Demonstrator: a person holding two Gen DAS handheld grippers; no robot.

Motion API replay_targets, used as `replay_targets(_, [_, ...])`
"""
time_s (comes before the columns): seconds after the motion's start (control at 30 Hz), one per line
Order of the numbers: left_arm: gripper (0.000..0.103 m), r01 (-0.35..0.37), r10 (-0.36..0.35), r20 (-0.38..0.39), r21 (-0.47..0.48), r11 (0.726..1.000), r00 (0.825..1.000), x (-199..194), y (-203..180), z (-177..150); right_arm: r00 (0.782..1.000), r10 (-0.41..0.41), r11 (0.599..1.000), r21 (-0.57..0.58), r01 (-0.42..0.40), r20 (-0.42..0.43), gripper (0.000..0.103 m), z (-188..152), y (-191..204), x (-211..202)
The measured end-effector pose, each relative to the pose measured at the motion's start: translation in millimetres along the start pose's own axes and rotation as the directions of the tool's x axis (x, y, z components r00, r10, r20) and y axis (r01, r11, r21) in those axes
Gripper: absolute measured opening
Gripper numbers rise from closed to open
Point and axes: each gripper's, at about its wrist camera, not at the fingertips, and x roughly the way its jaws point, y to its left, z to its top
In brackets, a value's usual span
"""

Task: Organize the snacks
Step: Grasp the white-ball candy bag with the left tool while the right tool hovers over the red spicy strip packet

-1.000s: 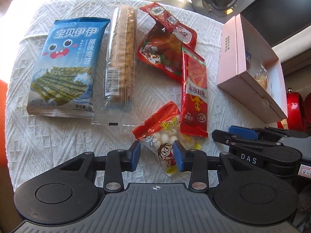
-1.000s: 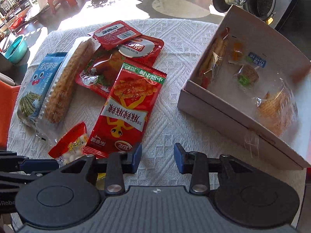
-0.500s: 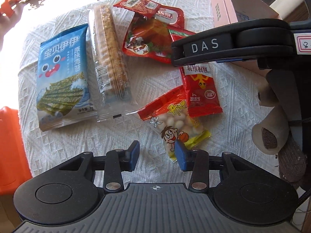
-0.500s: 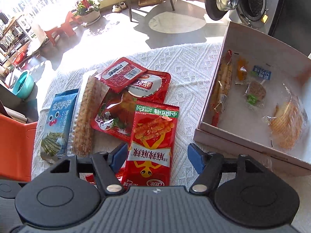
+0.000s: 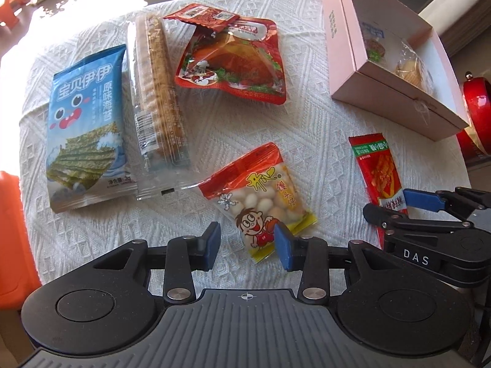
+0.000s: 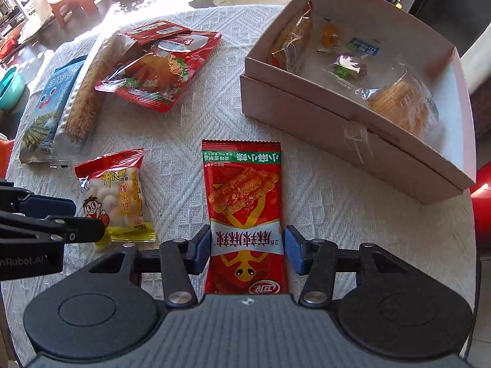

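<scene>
The right wrist view alone shows the inside of the pink box (image 6: pixel 353 116) at the desk's (image 6: pixel 190 116) far right edge: a long wrapped snack against its left wall, small wrapped sweets in the middle, a round clear-wrapped biscuit at the right; the left wrist view shows mostly the box's outer wall (image 5: pixel 340 27) and only a sliver of those contents. The left wrist view in turn gives the full face of the blue seaweed packet (image 5: pixel 87 128) at the desk's left edge, with the long clear-wrapped biscuit stick (image 5: pixel 159 92) touching its right side and the red chicken-leg packet (image 5: pixel 236 61) beyond, a small red sachet (image 5: pixel 205 15) overlapping its top.

The right gripper (image 6: pixel 248 250) has its fingers on either side of the long red spicy-strip packet (image 6: pixel 244 202), pads touching or just beside its edges; whether they truly clamp it I cannot tell. The left gripper (image 5: pixel 247 242) has fingers apart, the lower end of the small red-and-yellow bun-snack bag (image 5: pixel 260 196) lying between them, near the desk's front edge.

Half a second ago the spicy-strip packet lay against the chicken-leg packet; now it lies well apart from it, near the front edge just short of the box; the right gripper's fingers have narrowed.
</scene>
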Motion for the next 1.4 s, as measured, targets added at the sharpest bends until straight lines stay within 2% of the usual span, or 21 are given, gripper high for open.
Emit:
replay_targets(0.1, [0.043,0.015,-0.013,0.052,-0.042,0.999,0.999,-7,-3,1,1.0,0.006,0.997,0.076,-0.005,-0.003,0.063,-17,-16,-1])
replay_targets(0.17, [0.043,0.026,-0.021,0.066,-0.076,0.997,0.998,-8,-5,2,1.0,-0.006,0.996,0.084,0.007,-0.001,0.079,-26,-19,0])
replay_targets(0.27, [0.043,0.011,-0.004,0.065,-0.108,0.994,0.998,0,-12,9,0.999,-0.021,0.998,0.052,0.02,0.029,0.088,-37,-15,0])
replay_targets(0.33, [0.043,-0.013,0.019,0.069,-0.095,0.995,0.997,7,-21,14,0.999,-0.028,0.997,0.075,0.025,0.041,0.095,-43,-17,1])
replay_targets(0.4, [0.048,-0.035,0.04,0.073,-0.064,0.997,0.997,15,-35,22,0.999,-0.022,0.994,0.109,0.017,0.04,0.101,-48,-23,3])
replay_targets(0.43, [0.054,-0.049,0.052,0.073,-0.045,0.998,0.996,16,-41,24,0.999,-0.021,0.994,0.105,0.016,0.047,0.103,-50,-23,3])
replay_targets(0.63, [0.073,-0.081,0.081,0.06,0.006,0.997,0.995,25,-59,33,0.997,-0.022,0.997,0.08,0.016,0.077,0.103,-56,-22,2])
replay_targets(0.73, [0.075,-0.073,0.072,0.061,0.012,0.997,0.995,25,-60,32,0.996,-0.021,0.997,0.075,0.015,0.085,0.103,-59,-23,1])
replay_targets(0.8, [0.071,-0.033,0.033,0.072,-0.001,0.999,0.997,19,-53,28,0.996,-0.022,0.998,0.069,0.015,0.092,0.103,-66,-23,-2])
replay_targets(0.83, [0.066,-0.029,0.031,0.08,-0.018,0.999,0.996,13,-47,24,0.995,-0.021,0.998,0.065,0.015,0.095,0.103,-65,-23,-4])
replay_targets(0.93, [0.065,-0.048,0.056,0.097,-0.087,0.995,0.994,2,-28,9,0.994,-0.018,0.999,0.052,0.012,0.104,0.103,-66,-22,-5])
replay_targets(0.97, [0.065,-0.044,0.057,0.093,-0.135,0.99,0.994,0,-17,3,0.994,-0.016,0.999,0.048,0.011,0.106,0.103,-66,-22,-4])
replay_targets(1.03, [0.065,-0.023,0.04,0.076,-0.212,0.977,0.996,2,-1,-3,0.994,-0.014,0.999,0.04,0.009,0.112,0.103,-66,-22,-4])
replay_targets(1.13, [0.063,0.022,0.0,0.079,-0.268,0.963,0.997,8,6,-2,0.993,-0.013,0.999,0.039,0.008,0.121,0.103,-68,-22,-4])
replay_targets(1.23, [0.064,0.036,-0.013,0.101,-0.229,0.973,0.995,17,-8,9,0.992,-0.013,0.999,0.044,0.008,0.124,0.103,-70,-22,-5])
replay_targets(1.27, [0.064,0.024,-0.007,0.085,-0.204,0.979,0.996,23,-16,14,0.992,-0.014,0.999,0.045,0.008,0.124,0.103,-71,-22,-6])
replay_targets(1.33, [0.075,-0.013,0.025,0.084,-0.146,0.989,0.996,29,-32,22,0.992,-0.015,0.999,0.046,0.009,0.124,0.103,-70,-22,-5])
replay_targets(1.4, [0.075,-0.056,0.063,0.075,-0.095,0.994,0.995,35,-45,27,0.993,-0.014,0.999,0.045,0.009,0.121,0.103,-71,-21,-5])
